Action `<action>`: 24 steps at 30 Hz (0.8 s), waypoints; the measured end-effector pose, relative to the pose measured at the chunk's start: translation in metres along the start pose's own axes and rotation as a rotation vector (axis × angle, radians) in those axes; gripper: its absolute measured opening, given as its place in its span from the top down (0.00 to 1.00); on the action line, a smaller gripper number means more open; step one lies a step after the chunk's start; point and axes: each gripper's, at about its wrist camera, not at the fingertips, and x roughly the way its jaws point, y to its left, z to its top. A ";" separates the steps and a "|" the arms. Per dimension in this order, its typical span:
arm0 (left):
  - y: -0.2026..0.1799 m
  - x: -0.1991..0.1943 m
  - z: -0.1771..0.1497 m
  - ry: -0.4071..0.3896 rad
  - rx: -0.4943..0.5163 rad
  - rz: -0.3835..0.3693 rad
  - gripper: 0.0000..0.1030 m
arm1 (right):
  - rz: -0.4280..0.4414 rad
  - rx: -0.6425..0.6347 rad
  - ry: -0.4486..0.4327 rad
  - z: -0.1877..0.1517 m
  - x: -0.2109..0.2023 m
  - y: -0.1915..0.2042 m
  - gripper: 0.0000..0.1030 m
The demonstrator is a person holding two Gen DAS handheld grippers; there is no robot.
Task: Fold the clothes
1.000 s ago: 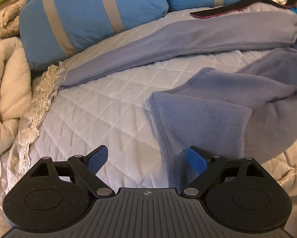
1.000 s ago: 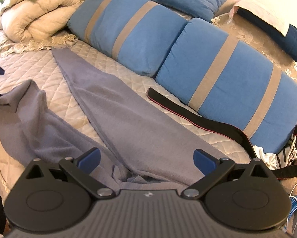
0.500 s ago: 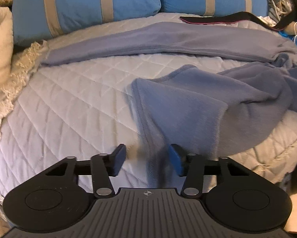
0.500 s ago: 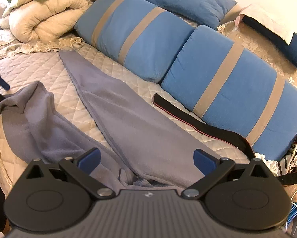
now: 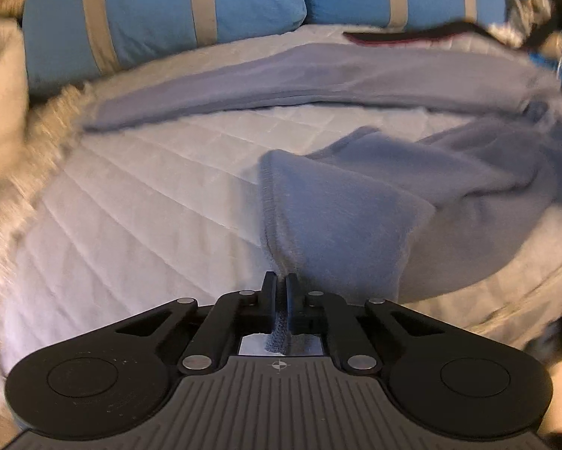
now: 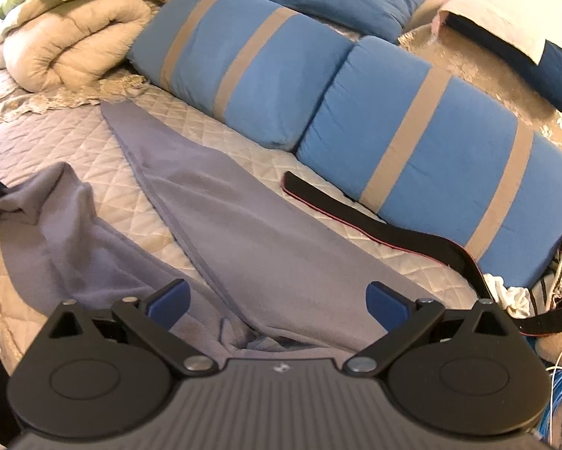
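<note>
Both wrist views: close, downward, sharing bedspread (image 5: 138, 202).

The lavender garment (image 5: 341, 210) is soft, matt fleece (slightly fuzzy); the bedspread (image 5: 149, 202) is quilted, faintly sheeny cloth; the pillows (image 6: 251, 63) are plain woven cotton.

One lavender fleece garment (image 6: 266, 247), two tan-striped blue bolster cushions (image 6: 251, 71) and one black strap (image 6: 386, 225) are counted.

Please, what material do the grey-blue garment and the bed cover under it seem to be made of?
Grey-blue garment: probably fleece, matte and fuzzy; its nap and stitched hem show where the left gripper pinches it.
Bed cover: quilted fabric, likely cotton or a blend, smooth with a slight sheen; diamond stitching shows.
</note>
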 end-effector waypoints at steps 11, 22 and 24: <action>0.020 -0.047 0.007 -0.072 0.368 0.427 0.96 | 0.044 0.114 0.070 -0.013 0.027 -0.039 0.00; -0.007 -0.106 -0.015 -0.255 0.574 0.762 0.96 | 0.175 -0.195 -0.055 -0.031 0.011 -0.013 0.00; -0.012 -0.117 -0.020 -0.278 0.591 0.800 0.96 | 0.177 -0.247 -0.058 -0.036 0.010 -0.005 0.00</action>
